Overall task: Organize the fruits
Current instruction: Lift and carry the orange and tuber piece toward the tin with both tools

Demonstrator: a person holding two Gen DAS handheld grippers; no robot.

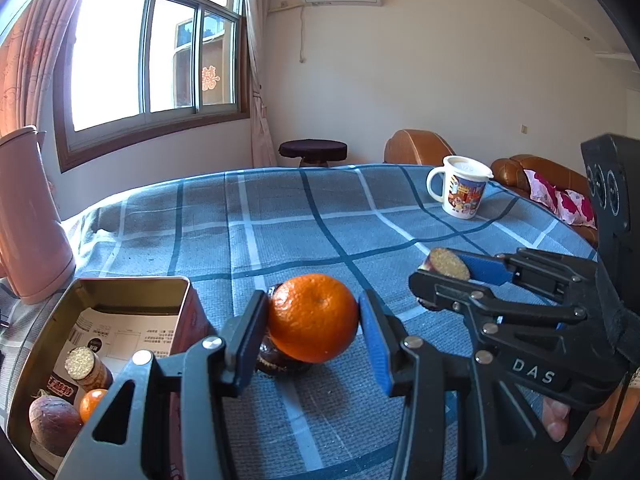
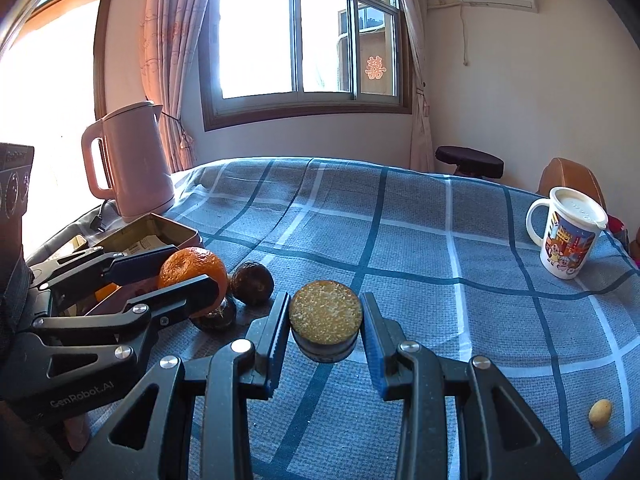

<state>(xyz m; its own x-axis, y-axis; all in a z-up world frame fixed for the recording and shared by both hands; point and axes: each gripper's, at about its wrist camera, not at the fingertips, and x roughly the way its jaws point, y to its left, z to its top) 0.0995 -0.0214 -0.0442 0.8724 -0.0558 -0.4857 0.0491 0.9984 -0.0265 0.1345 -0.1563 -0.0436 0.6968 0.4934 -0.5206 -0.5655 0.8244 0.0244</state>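
My left gripper (image 1: 314,320) is shut on an orange mandarin (image 1: 314,317) and holds it just above a dark round fruit (image 1: 280,362) on the blue checked tablecloth. An open metal tin (image 1: 132,294) stands to its left, holding a cut sugarcane piece (image 1: 86,366), a small orange (image 1: 92,404) and a brown fruit (image 1: 54,424). My right gripper (image 2: 325,318) is shut on a short sugarcane piece (image 2: 325,322) with a yellow cut face, above the cloth. In the right wrist view the mandarin (image 2: 192,270) and two dark fruits (image 2: 253,282) lie left of it.
A pink kettle (image 2: 136,160) stands behind the tin. A white cartoon mug (image 2: 566,236) stands at the far right. A small yellow fruit (image 2: 600,413) lies near the right front. Brown sofa (image 1: 420,146) and dark stool (image 1: 313,150) lie beyond the table.
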